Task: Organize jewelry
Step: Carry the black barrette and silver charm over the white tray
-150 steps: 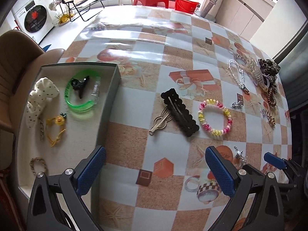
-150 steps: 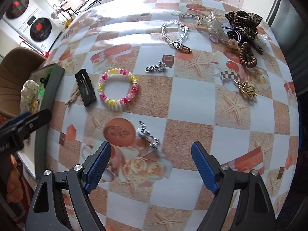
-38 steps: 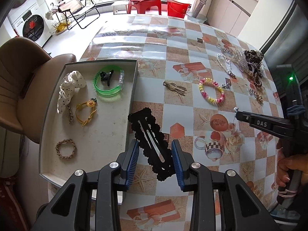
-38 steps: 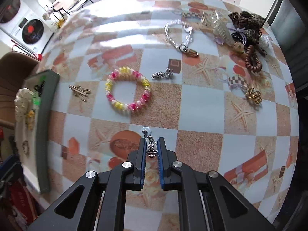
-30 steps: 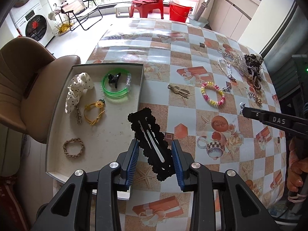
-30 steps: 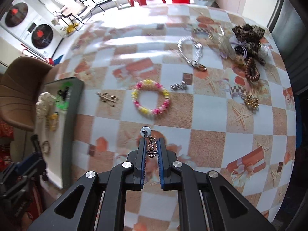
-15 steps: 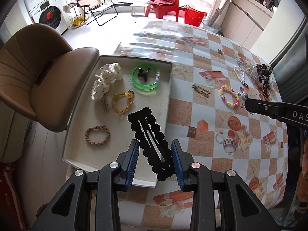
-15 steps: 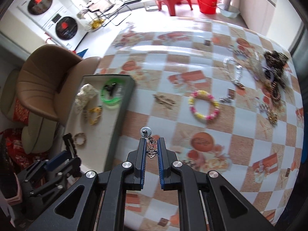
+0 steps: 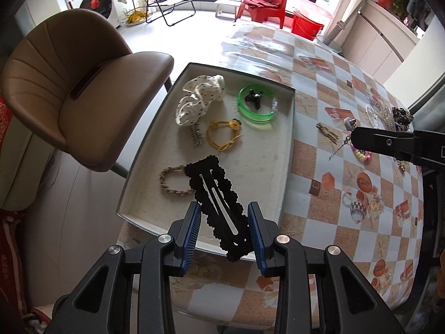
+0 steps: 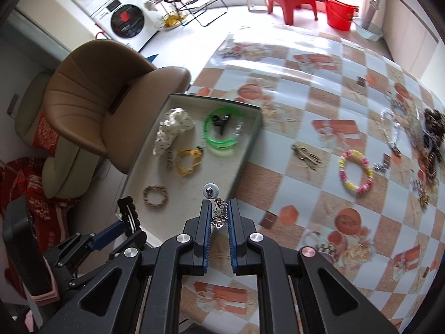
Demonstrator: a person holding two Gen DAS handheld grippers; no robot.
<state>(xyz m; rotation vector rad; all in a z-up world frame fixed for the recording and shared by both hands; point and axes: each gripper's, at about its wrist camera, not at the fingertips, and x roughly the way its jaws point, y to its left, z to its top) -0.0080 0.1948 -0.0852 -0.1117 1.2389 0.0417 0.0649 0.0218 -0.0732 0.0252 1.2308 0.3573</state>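
My left gripper is shut on a black scalloped hair clip and holds it above the near end of the grey tray. My right gripper is shut on a small silver chain charm with a round pearl-like bead, above the tray's right rim. It also shows at the right of the left wrist view. The tray holds a white dotted scrunchie, a green bangle with a black claw clip, a yellow cord bracelet and a braided beige bracelet.
On the checkered tablecloth lie a bronze hair pin, a pink-yellow bead bracelet, a silver chain and a pile of hair ties at the far right. A brown chair stands left of the tray.
Both grippers have moved left toward the tray, each keeping hold of its item. The black clip now hangs over the tray's near end and the charm over its right rim.
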